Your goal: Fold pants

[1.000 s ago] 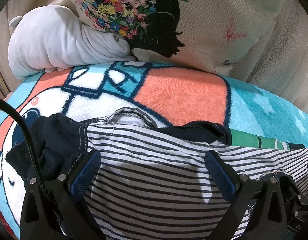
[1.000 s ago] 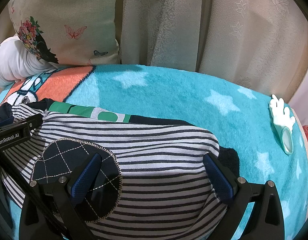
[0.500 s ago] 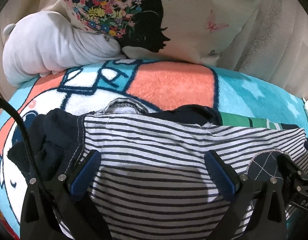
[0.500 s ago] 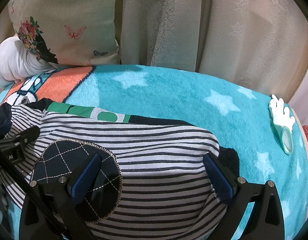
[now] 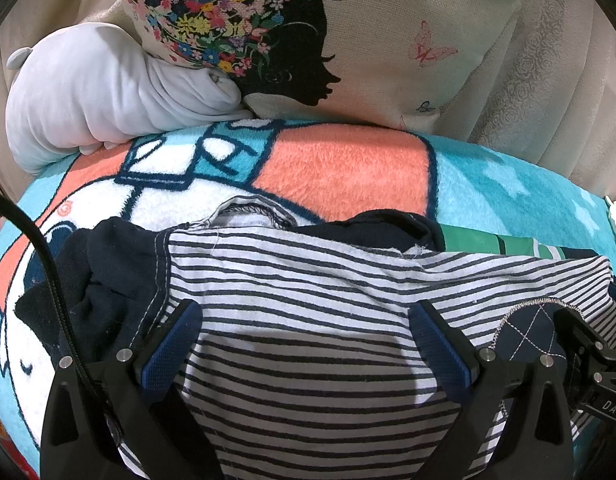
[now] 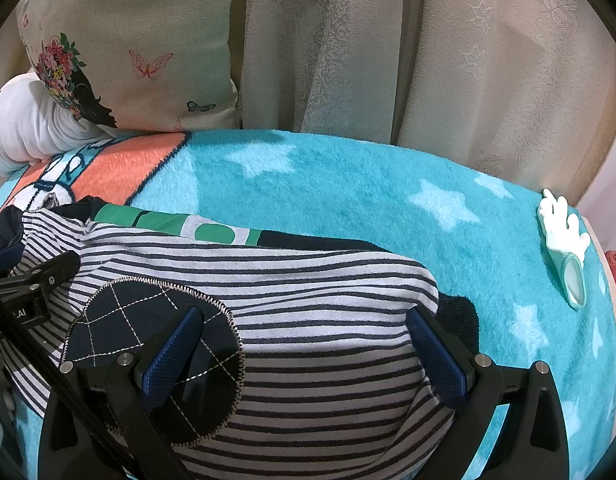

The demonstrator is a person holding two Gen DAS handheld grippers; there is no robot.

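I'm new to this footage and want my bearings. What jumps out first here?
The striped pants with a navy diamond-stitched patch lie across a bright turquoise star blanket, under both open grippers, left and right. Behind stands a cushion with a flower-haired silhouette, a pale plush pillow beside it. A small white glove-shaped thing lies at the blanket's right edge.

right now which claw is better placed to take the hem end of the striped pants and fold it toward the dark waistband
Right. The right claw hangs open over the pants beside their rounded end. The left claw, also open, sits by the waistband, better for holding that end down.
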